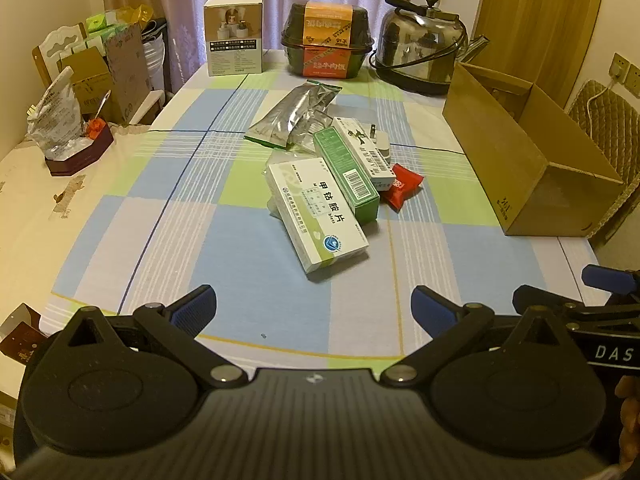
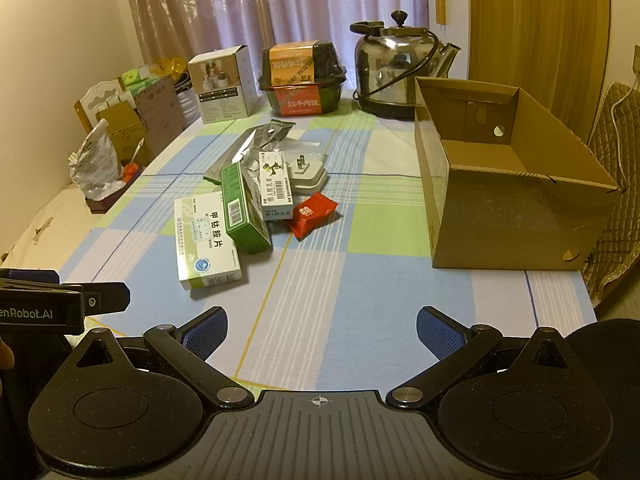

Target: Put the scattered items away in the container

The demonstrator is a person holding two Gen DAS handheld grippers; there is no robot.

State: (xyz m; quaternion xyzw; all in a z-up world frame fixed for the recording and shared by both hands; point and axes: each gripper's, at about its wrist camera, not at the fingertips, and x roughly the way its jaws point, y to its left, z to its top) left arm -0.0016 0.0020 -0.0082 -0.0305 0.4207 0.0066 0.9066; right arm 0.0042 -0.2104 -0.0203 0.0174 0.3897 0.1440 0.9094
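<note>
I'm in a home dining room: checked tablecloth (image 2: pixel 360 280), steel kettle (image 2: pixel 394 74), curtains (image 2: pixel 280 8), padded chair (image 2: pixel 612 168).

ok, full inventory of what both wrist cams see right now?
cardboard box: 1, brown, open and empty, table's right side
white medicine box: 1, white and green, nearest of the pile
green box: 1, green, leaning on the white medicine box
narrow white box: 1, white, mid-pile
red packet: 1, red, right edge of pile
plug adapter: 1, white, behind the narrow white box
foil pouches: silver, far side of pile, count unclear
kettle: 1, steel, far edge
meal tub: 1, black with orange sleeve, far edge
carton: 1, white, far left
tablecloth: 1, blue, green and white check
left tool: open, holds nothing
right tool: open, holds nothing
</note>
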